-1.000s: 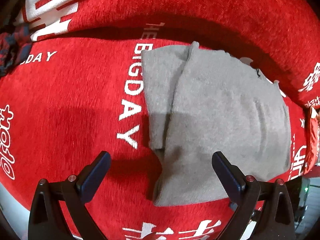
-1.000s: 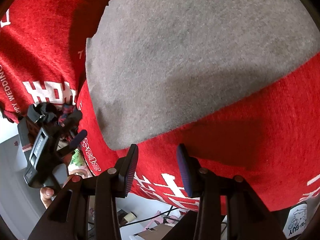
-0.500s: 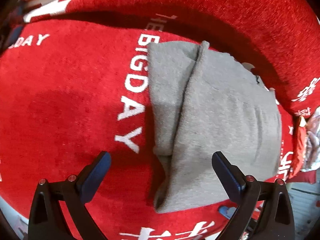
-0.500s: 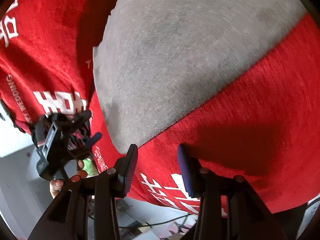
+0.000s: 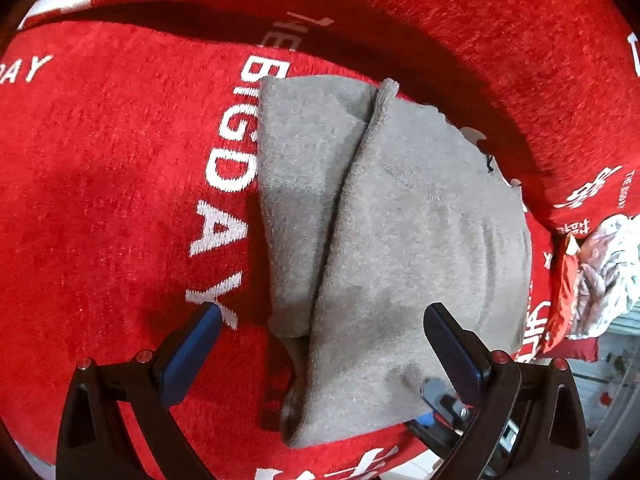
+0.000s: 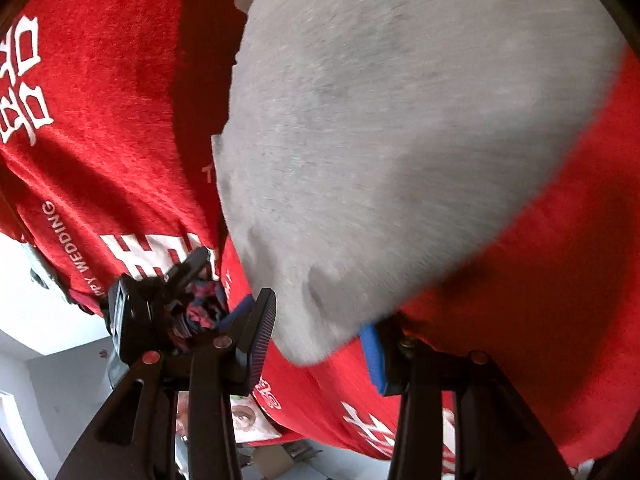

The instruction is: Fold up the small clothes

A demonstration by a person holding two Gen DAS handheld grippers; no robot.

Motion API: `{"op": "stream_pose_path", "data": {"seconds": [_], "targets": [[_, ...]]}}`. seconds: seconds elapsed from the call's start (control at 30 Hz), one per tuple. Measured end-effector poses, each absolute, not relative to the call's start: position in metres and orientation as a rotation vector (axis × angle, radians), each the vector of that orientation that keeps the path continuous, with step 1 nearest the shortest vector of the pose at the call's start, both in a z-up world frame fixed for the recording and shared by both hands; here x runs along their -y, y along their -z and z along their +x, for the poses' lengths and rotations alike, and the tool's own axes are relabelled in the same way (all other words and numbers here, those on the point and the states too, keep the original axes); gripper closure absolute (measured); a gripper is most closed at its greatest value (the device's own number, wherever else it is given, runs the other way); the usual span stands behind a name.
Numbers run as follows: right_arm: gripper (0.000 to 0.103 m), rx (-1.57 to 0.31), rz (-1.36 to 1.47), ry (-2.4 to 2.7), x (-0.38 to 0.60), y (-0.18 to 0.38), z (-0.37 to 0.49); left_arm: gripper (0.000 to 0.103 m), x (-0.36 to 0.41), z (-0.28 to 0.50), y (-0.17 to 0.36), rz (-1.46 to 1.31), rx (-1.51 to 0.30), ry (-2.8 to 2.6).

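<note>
A grey knit garment [image 5: 400, 248] lies folded on a red cloth [image 5: 100, 200] that covers the surface and bears white lettering, "THE BIG DAY" in the left wrist view and "WEDDING" in the right wrist view. The garment is a soft, fuzzy knit, folded lengthwise: a narrower layer shows on the left and a wider upper layer overlaps it along a rolled edge that runs from the far end to the near end. The near end forms a rounded, doubled fold. A faint curved seam crosses the upper layer.

The left gripper [image 5: 320, 352] hovers over the garment's near end, its fingers spread wide and released, with the near fold lying between them and no pad pressing on it. The right gripper [image 6: 316, 340] is at a corner of the same garment [image 6: 400, 140]; its fingers stand partly apart, the corner lies between them, and whether the pads press on the fabric cannot be told, as the right wrist view is blurred.

No container is in view. A crumpled pale wrapper [image 5: 600, 272] sits past the cloth's right edge. In the right wrist view the left gripper [image 6: 168, 300] appears beside a dark patterned fabric [image 6: 200, 312].
</note>
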State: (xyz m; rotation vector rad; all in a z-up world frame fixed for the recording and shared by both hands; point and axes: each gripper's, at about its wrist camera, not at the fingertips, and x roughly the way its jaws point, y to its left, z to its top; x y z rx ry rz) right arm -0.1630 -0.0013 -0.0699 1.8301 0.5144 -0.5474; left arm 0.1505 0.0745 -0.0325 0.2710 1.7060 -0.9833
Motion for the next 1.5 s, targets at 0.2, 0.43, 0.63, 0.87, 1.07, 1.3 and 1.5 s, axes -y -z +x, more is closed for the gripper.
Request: {"op": "stream_pose_path", "data": {"seconds": [0.2, 0.43, 0.63, 0.87, 1.07, 1.3, 1.5], "targets": [[0.094, -0.462, 1.987, 0.447, 0.011, 0.085, -0.137, 0.002, -0.079, 0.162, 0.043, 0.155, -1.779, 0.985], [0.095, -0.351, 1.928, 0.294, 0.039, 0.041, -0.135, 0.002, -0.056, 0.162, 0.056, -0.006, -1.892, 1.084], [0.095, -0.458, 1.832, 0.257, 0.051, 0.027, -0.123, 0.002, -0.006, 0.143, 0.048, -0.032, -1.885, 1.197], [0.093, -0.688, 1.768, 0.242, 0.033, 0.031, -0.119, 0.033, 0.027, 0.105, 0.053, 0.304, -1.786, 1.169], [0.061, -0.968, 1.615, 0.217, 0.040, 0.004, -0.134, 0.033, 0.028, 0.106, 0.050, 0.331, -1.778, 1.151], [0.094, -0.985, 1.346, 0.497, 0.101, -0.018, -0.156, 0.071, 0.029, 0.097, 0.043, 0.444, -1.664, 1.057], [0.098, -1.150, 1.312, 0.520, 0.111, 0.043, -0.143, 0.080, 0.020, 0.095, 0.026, 0.421, -1.585, 1.051]]}}
